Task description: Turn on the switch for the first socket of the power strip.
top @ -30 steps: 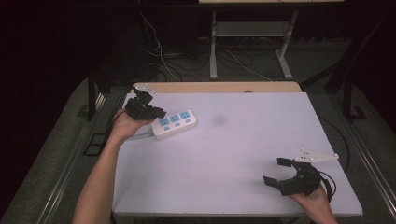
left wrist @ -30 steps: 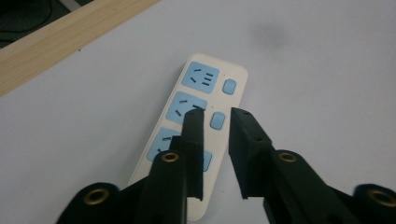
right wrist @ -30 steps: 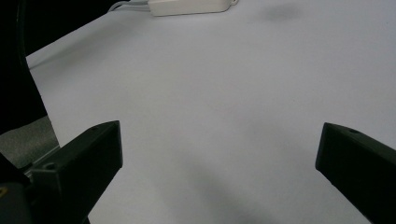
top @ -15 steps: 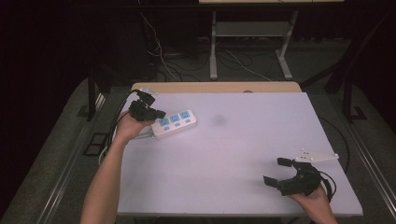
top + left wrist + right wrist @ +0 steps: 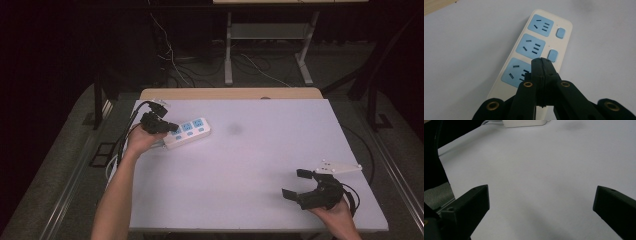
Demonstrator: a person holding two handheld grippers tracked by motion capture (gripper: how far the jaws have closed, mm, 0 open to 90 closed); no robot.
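The power strip [image 5: 187, 132] lay at the far left of the white counter [image 5: 250, 170]. The left gripper [image 5: 541, 65], jaws pressed together, was positioned over the nearest socket's switch end. The right gripper [image 5: 295, 183] rested near the counter's near right corner, jaws spread wide and holding nothing.
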